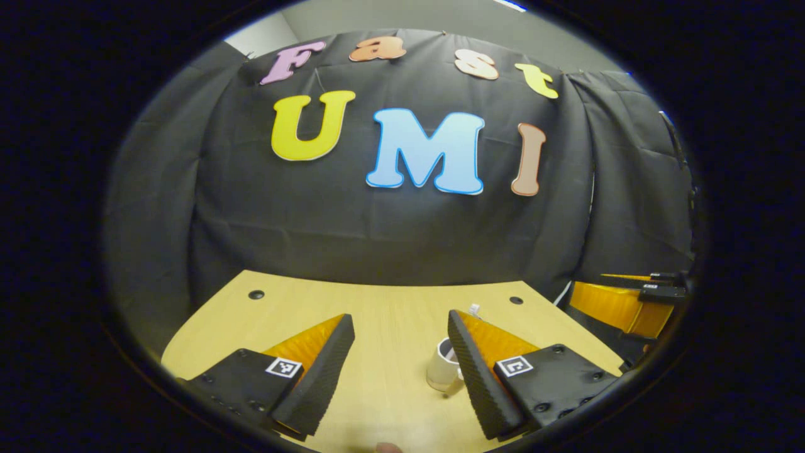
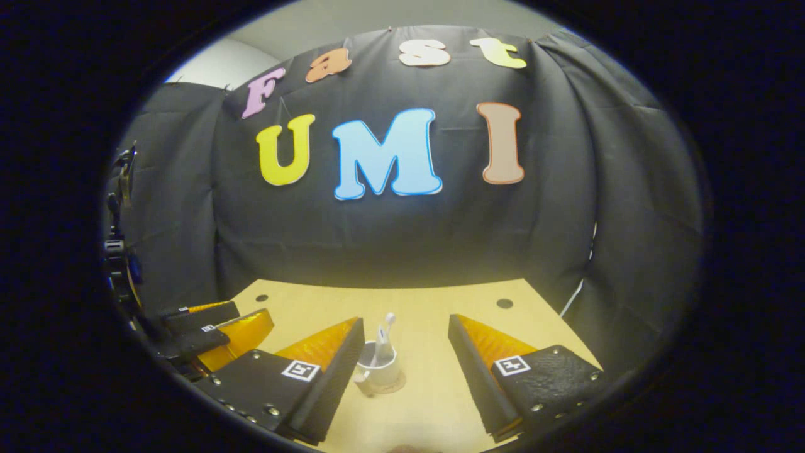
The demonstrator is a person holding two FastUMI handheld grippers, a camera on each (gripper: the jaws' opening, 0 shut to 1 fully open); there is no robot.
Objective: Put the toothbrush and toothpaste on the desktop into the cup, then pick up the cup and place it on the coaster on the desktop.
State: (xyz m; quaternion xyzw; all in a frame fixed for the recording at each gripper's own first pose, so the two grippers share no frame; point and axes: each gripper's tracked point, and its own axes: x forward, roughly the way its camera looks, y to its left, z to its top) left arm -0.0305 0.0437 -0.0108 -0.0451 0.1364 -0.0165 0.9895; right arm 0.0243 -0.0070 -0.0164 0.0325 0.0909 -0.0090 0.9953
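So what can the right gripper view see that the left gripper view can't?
The right gripper view gives a clear look at the toothbrush standing in the cup, the coaster under the cup, and the left tool off to one side. The left gripper view has the right tool at its edge, and there the cup is half hidden behind a finger. Both show the cup, the wooden table, and an open tool in front holding nothing.
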